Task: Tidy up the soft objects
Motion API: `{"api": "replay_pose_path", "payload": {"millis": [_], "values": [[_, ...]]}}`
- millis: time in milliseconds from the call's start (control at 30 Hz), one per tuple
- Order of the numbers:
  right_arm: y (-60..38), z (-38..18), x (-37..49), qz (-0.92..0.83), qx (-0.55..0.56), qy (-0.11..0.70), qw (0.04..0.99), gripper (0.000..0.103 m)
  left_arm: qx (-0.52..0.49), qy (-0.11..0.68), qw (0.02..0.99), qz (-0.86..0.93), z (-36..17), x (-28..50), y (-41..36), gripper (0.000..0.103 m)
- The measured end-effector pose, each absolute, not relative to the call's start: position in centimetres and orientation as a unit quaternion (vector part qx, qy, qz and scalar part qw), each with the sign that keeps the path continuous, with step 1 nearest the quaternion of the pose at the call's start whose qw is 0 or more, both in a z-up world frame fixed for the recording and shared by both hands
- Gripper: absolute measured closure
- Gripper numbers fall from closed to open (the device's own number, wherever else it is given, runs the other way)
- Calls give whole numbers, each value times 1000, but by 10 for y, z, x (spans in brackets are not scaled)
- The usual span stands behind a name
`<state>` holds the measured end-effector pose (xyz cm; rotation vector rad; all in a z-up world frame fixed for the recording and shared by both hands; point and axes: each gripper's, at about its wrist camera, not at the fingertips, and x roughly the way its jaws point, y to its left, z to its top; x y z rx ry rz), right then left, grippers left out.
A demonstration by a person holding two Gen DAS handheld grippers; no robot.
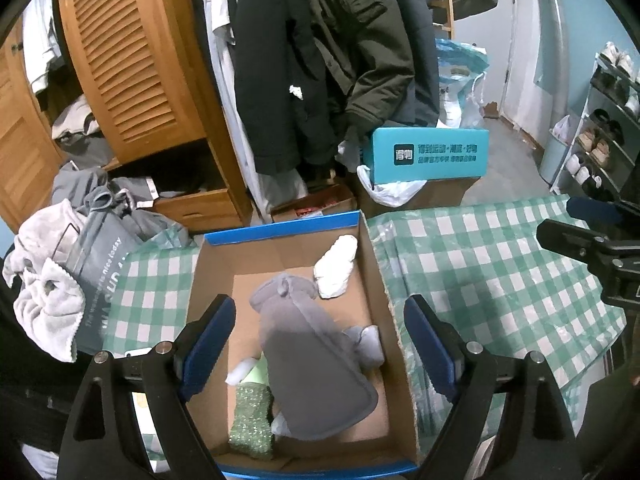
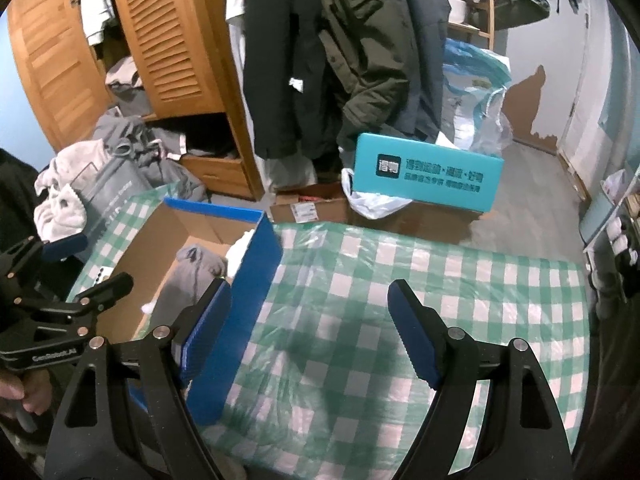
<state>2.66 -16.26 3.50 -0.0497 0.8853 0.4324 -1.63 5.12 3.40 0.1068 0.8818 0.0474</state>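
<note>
1. I'm holding the left gripper (image 1: pixel 320 332) with jaws spread wide, gripping nothing, above the cardboard box (image 1: pixel 378 276); "GenRobot.AI" is showing on its body.
2. My right gripper (image 2: pixel 310 320) is also gaping wide and empty, over the green checked tablecloth (image 2: pixel 460 280).
3. A grey cloth (image 1: pixel 308 344), white cloth (image 1: pixel 336 268) and green sponge (image 1: pixel 252 420) are lying inside the box.
4. Beyond, a teal box (image 1: pixel 430 156) with Chinese print is sitting by hanging coats (image 1: pixel 320 60) and a wooden wardrobe (image 1: pixel 132 60).
</note>
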Motion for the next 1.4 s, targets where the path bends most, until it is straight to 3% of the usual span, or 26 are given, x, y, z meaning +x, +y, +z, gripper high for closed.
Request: {"api": "replay_pose_path", "payload": {"millis": [1400], "values": [[-169,28,26,206,-28,434,877,23,51,438,896,50,28,-16,54,16]]}}
